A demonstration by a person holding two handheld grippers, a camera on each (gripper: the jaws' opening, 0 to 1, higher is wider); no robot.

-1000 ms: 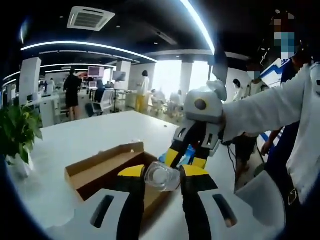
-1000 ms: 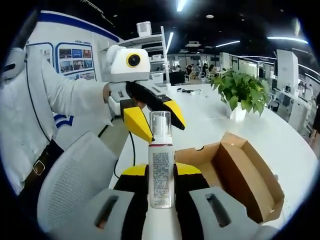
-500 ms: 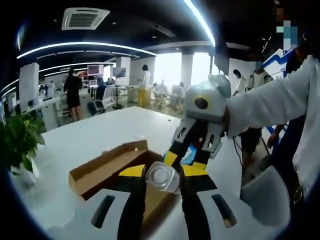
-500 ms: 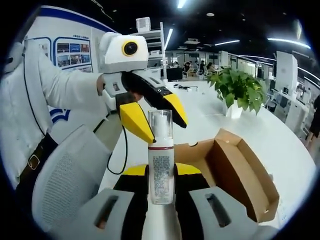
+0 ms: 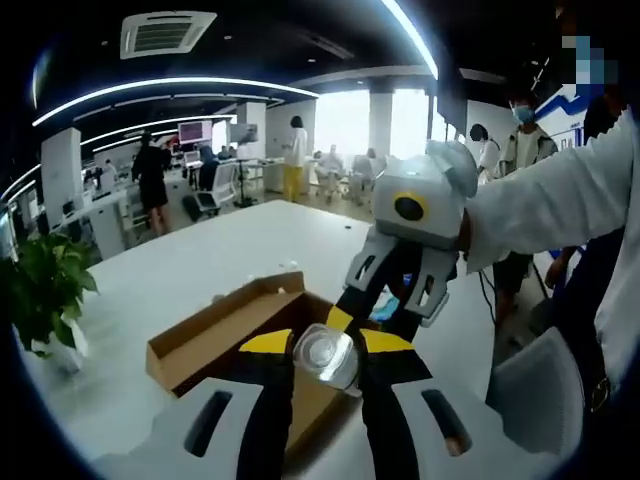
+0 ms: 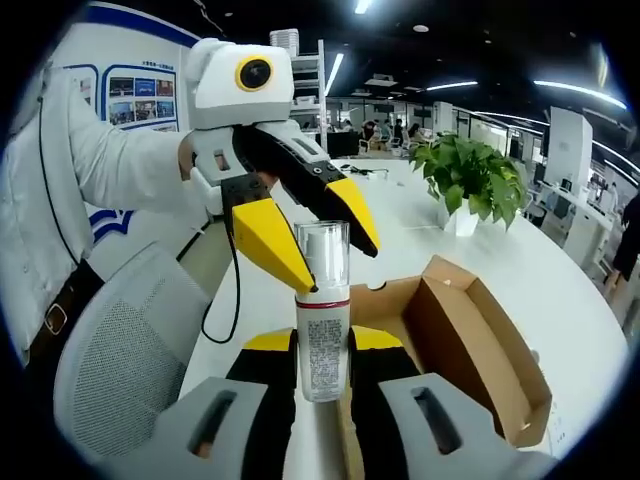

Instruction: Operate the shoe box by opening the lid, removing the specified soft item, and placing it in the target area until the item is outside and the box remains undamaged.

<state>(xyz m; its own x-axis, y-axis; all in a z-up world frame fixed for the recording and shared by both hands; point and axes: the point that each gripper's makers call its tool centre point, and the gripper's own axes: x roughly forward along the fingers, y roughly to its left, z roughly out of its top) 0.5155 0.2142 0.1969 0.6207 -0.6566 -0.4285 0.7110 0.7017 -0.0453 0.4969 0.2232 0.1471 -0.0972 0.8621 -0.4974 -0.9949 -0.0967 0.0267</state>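
Observation:
A white bottle (image 6: 322, 350) with a printed label stands upright between my right gripper's (image 6: 322, 340) yellow-tipped jaws, which are shut on its body. Its clear cap (image 6: 323, 250) sticks up above them. My left gripper (image 6: 337, 267) comes in from the upper left, its two yellow tips pressed on either side of that cap. In the left gripper view the cap (image 5: 325, 355) shows end-on, held between my left gripper (image 5: 325, 345), with the right gripper (image 5: 362, 322) just behind it. The brown cardboard shoe box (image 6: 480, 350) (image 5: 215, 335) lies open on the white table.
A potted plant (image 6: 470, 180) (image 5: 45, 290) stands on the white table (image 5: 200, 260) beyond the box. A grey mesh chair (image 6: 120, 360) (image 5: 540, 390) is close beside the table edge. White sleeves (image 5: 560, 210) hold the grippers. Several people stand in the office behind.
The left gripper has come closer and settled lower around the bottle's cap. The bottle stays in the right gripper, and the box has not moved.

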